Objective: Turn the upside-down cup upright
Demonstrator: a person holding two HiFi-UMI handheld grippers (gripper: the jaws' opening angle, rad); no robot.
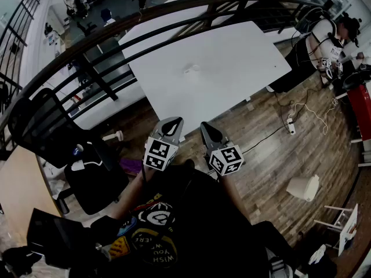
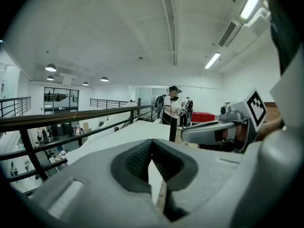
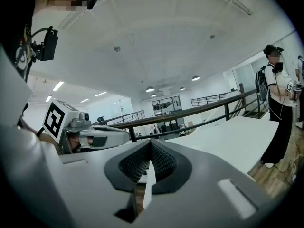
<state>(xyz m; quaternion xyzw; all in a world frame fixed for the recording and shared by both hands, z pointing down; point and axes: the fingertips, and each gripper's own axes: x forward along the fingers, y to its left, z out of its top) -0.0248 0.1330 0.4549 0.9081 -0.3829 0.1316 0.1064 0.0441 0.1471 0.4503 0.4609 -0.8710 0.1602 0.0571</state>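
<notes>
Pointing toward the white rectangular table (image 1: 232,68), left gripper (image 1: 173,121) and right gripper (image 1: 206,127) press ribbed dark fingers (image 2: 135,161) together.

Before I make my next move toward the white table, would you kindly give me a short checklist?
1. Left gripper empty: ok, jaws shut on nothing.
2. Right gripper empty: ok, jaws shut on nothing.
3. Jaws open for grasping: not ok, both shut.
4. Cup found: cannot tell; only a faint small shape on the table.
5. Cup's orientation: cannot tell, too faint.
</notes>
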